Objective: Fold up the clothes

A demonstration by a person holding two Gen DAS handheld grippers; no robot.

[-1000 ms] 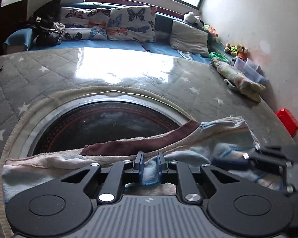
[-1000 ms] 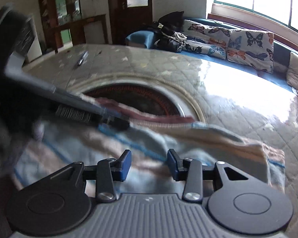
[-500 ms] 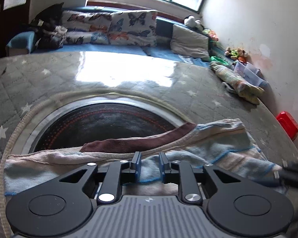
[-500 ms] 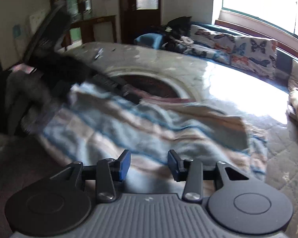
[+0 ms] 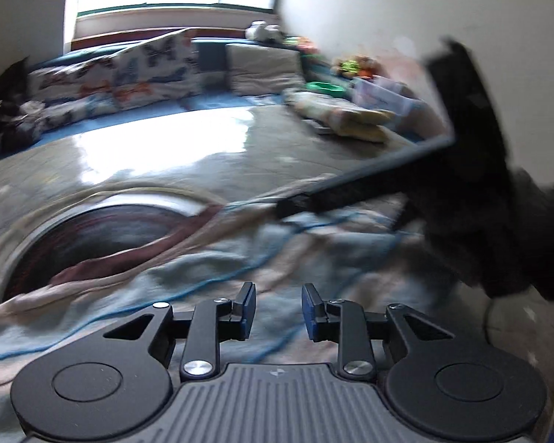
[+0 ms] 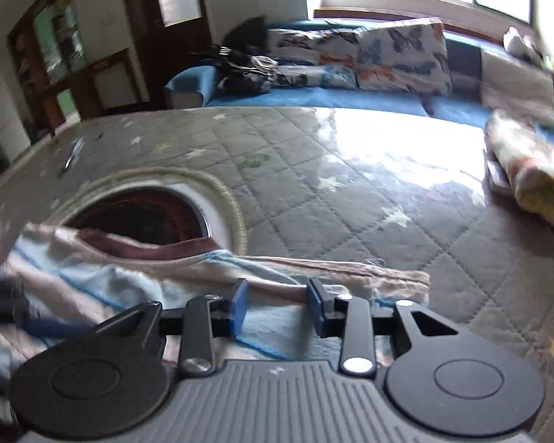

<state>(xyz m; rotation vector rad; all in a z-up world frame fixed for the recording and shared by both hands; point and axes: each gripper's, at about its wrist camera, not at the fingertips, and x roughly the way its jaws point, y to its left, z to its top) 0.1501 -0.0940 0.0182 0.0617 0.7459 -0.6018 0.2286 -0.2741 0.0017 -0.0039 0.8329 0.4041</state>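
striped towel (image 6: 136, 280), pale blue and pink with a brown band, lies rumpled on the quilted mat (image 6: 351, 199), partly over its round dark patch (image 6: 140, 217). left gripper (image 5: 279, 308) jaws apart, empty. right gripper (image 6: 277, 306) jaws apart over the towel's edge.

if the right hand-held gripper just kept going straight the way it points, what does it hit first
Most likely the striped cloth: the right hand-held gripper is open right above its folded edge, with the quilted mat beyond. Depth is hard to judge in the fisheye view.
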